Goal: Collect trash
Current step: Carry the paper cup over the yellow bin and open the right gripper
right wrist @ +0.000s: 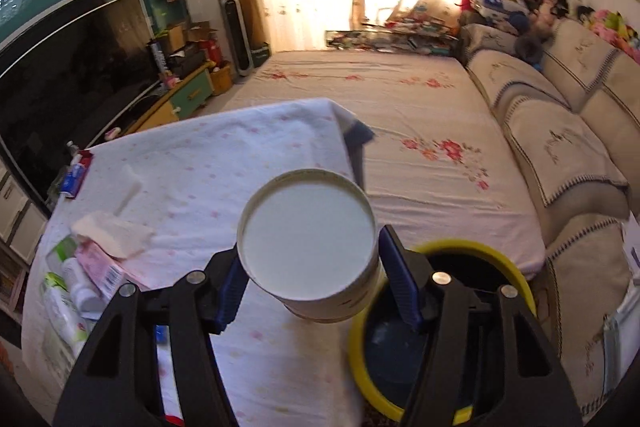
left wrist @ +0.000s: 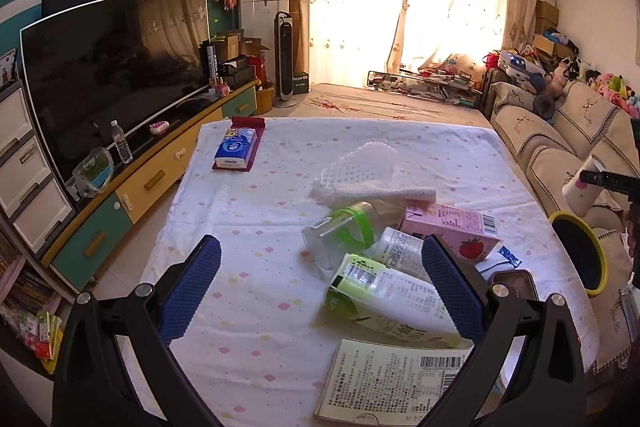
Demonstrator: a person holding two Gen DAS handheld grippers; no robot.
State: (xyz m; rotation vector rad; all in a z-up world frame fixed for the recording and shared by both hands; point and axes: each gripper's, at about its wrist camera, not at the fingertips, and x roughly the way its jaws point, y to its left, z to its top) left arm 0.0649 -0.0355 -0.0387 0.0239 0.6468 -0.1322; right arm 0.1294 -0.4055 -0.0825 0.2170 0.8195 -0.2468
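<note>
Paper cup [right wrist: 310,247] squeezed in my right jaws | yellow bin [right wrist: 440,331] just below-right | left jaws wide, empty

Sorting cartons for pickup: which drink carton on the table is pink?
The strawberry carton, lying beside the towel; the carton nearer the left claw is green and white.
</note>
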